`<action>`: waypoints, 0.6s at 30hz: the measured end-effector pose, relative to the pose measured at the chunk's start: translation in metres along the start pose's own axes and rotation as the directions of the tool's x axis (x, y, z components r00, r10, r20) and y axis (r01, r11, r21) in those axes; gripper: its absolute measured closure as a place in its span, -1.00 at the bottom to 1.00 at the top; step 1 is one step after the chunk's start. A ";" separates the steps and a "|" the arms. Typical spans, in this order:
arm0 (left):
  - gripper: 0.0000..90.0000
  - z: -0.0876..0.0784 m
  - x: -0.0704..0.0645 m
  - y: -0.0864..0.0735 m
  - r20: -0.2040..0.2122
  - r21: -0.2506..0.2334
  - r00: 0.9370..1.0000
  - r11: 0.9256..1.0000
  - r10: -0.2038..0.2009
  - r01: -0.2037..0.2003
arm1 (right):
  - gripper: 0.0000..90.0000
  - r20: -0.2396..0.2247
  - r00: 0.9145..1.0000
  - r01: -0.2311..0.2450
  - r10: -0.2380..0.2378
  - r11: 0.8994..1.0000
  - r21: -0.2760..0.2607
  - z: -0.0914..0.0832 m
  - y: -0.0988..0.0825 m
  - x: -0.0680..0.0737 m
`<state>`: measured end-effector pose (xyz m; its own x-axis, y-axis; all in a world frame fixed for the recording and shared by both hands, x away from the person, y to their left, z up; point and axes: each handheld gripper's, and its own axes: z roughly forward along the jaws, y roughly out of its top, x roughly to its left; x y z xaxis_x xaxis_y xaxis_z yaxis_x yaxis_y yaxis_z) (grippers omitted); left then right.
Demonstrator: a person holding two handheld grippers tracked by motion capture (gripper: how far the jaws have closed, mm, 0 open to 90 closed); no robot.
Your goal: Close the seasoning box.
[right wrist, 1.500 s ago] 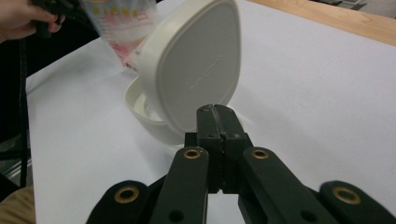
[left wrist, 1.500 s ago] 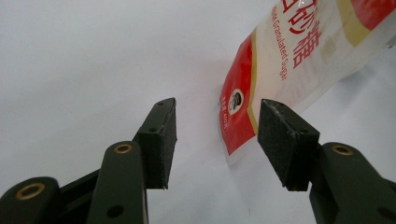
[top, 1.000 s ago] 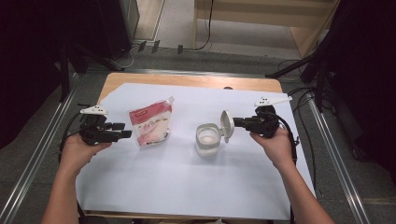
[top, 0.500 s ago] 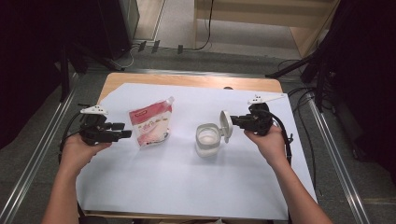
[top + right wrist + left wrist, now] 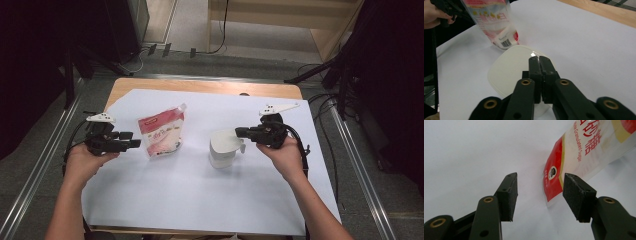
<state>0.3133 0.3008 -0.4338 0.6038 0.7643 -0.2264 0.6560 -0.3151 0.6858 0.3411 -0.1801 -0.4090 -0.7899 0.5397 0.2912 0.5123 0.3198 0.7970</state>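
A red-and-white pouch of granulated sugar (image 5: 161,135) stands on the white sheet, left of centre. My left gripper (image 5: 135,143) is level beside it and open; in the left gripper view the pads (image 5: 510,192) stand apart on either side of the pouch's corner (image 5: 552,182), without touching it. A white tub (image 5: 223,149) sits right of centre with its lid (image 5: 509,72) lying flat on it. My right gripper (image 5: 239,132) reaches over the tub from the right. Its jaws (image 5: 539,60) are shut over the lid, having just eased apart by a hair, with nothing between them.
The white sheet (image 5: 200,200) covers most of the wooden table (image 5: 200,86). Metal rails (image 5: 40,170) run along both sides. Cables (image 5: 320,150) trail from the grippers on the right and left. Dark equipment stands beyond the table's far edge.
The tub's lid, upright a second ago, now lies flat on the tub. My right gripper has moved left over it. The left gripper and the pouch have kept still.
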 end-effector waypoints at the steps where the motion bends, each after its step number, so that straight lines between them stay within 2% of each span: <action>1: 0.04 0.000 0.000 0.000 0.000 0.000 1.000 1.000 0.000 0.000 | 0.94 0.000 1.000 0.000 0.000 1.000 0.000 0.000 0.000 0.000; 4: 0.04 0.001 -0.001 0.000 0.000 0.006 1.000 1.000 -0.002 0.002 | 0.87 -0.001 1.000 0.006 -0.006 1.000 0.002 0.000 0.000 0.001; 5: 0.04 0.001 -0.001 0.000 0.001 0.007 1.000 1.000 -0.003 0.003 | 0.78 -0.002 1.000 0.006 -0.006 1.000 0.002 -0.001 0.000 0.001; 7: 0.04 0.001 -0.001 0.000 0.001 0.007 1.000 1.000 -0.004 0.004 | 0.74 -0.006 1.000 0.004 -0.004 1.000 0.002 -0.001 0.000 0.001; 8: 0.04 0.001 -0.001 0.000 0.002 0.007 1.000 1.000 -0.004 0.004 | 0.62 -0.003 1.000 0.014 -0.014 1.000 -0.009 -0.002 0.000 0.001; 18: 0.03 0.001 -0.002 0.001 0.002 0.015 1.000 1.000 -0.004 0.004 | 0.45 0.018 1.000 0.014 -0.013 0.999 -0.038 -0.012 -0.002 -0.003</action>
<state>0.3131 0.2990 -0.4337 0.6016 0.7648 -0.2305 0.6652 -0.3199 0.6747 0.3387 -0.1915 -0.4054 -0.7903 0.5494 0.2712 0.4883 0.2975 0.8204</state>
